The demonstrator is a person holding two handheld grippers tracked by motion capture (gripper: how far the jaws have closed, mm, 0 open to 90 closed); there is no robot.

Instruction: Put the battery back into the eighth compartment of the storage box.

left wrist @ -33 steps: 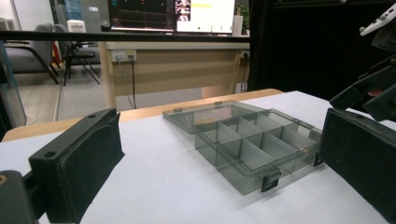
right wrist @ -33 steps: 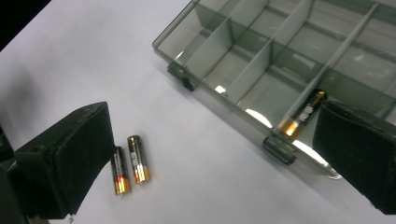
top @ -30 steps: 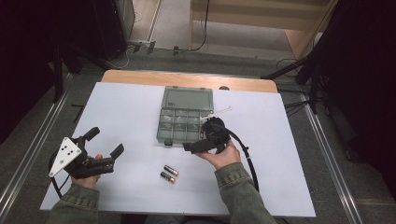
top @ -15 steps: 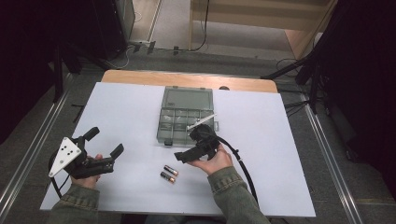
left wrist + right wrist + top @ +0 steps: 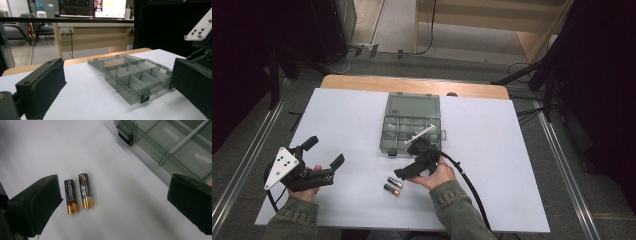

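Left tongs [image 5: 324, 151] sit at the left of the white worktop [image 5: 512, 165], jaws spread, holding nothing, aimed at the open organiser box [image 5: 135, 77]. Two batteries [image 5: 77, 193] lie side by side on the worktop, near the box's front edge but apart from it. Right tongs [image 5: 403, 173] hover over them, jaws spread wide, one jaw just beside the left battery; no contact yet. Box compartments look empty in the left gripper view. Judged progress: nothing picked or stowed, early stage; both batteries likely still to be gripped and dropped into a compartment.
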